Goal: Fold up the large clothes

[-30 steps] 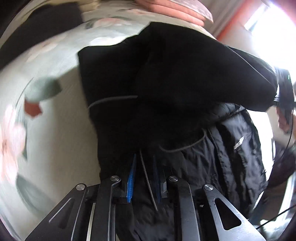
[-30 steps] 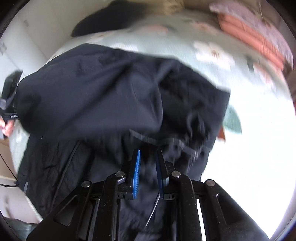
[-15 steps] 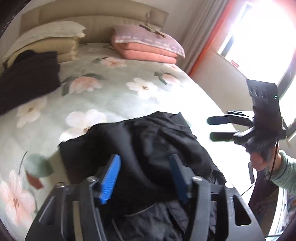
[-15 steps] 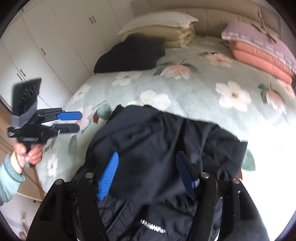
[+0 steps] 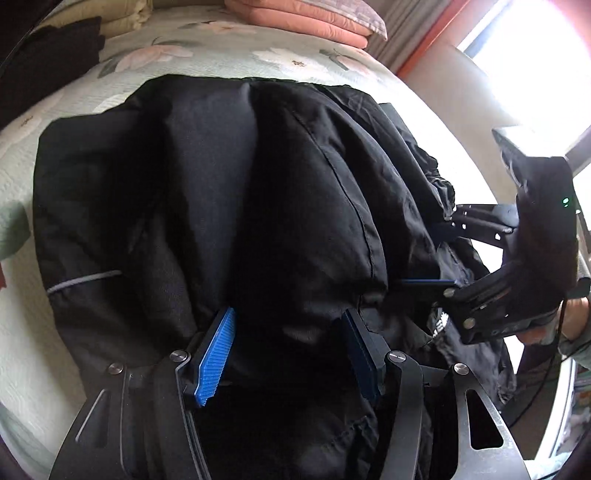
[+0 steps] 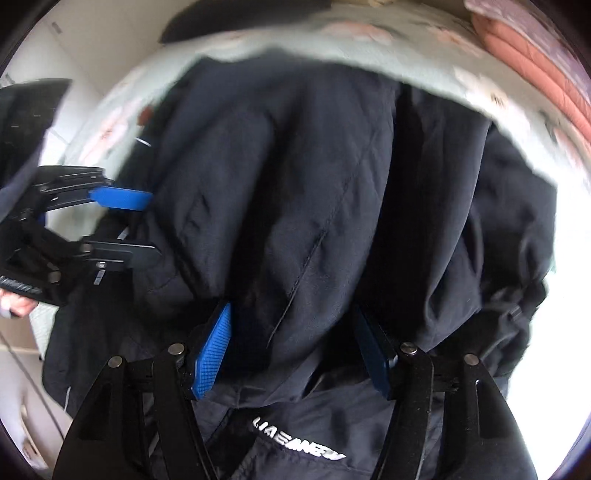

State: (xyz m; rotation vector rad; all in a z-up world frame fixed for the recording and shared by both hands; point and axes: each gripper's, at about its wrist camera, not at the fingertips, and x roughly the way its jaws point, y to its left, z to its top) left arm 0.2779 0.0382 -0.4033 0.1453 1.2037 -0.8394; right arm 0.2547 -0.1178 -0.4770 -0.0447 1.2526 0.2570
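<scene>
A large black jacket (image 5: pixel 258 192) lies folded over itself on the floral bedspread (image 5: pixel 22 350); in the right wrist view the jacket (image 6: pixel 295 184) fills the middle, with white lettering near its lower edge. My left gripper (image 5: pixel 288 350) hovers close over the jacket's near side, jaws open, with a bulge of fabric between the blue pads but not pinched. My right gripper (image 6: pixel 291 350) stands open the same way over the other side. Each gripper shows in the other's view: the right gripper (image 5: pixel 436 254) at the jacket's right edge, the left gripper (image 6: pixel 136 226) at its left edge.
Pink pillows (image 5: pixel 303 22) and a dark folded garment (image 5: pixel 48 55) lie at the head of the bed. A bright window (image 5: pixel 524 44) is at the right. A person's hand (image 5: pixel 576 314) holds the right gripper's handle. White cupboard doors (image 6: pixel 92 48) stand beyond the bed.
Both grippers were shut on jacket fabric a second ago. They opened, let it go and rose, then came back down close over the folded jacket, still open.
</scene>
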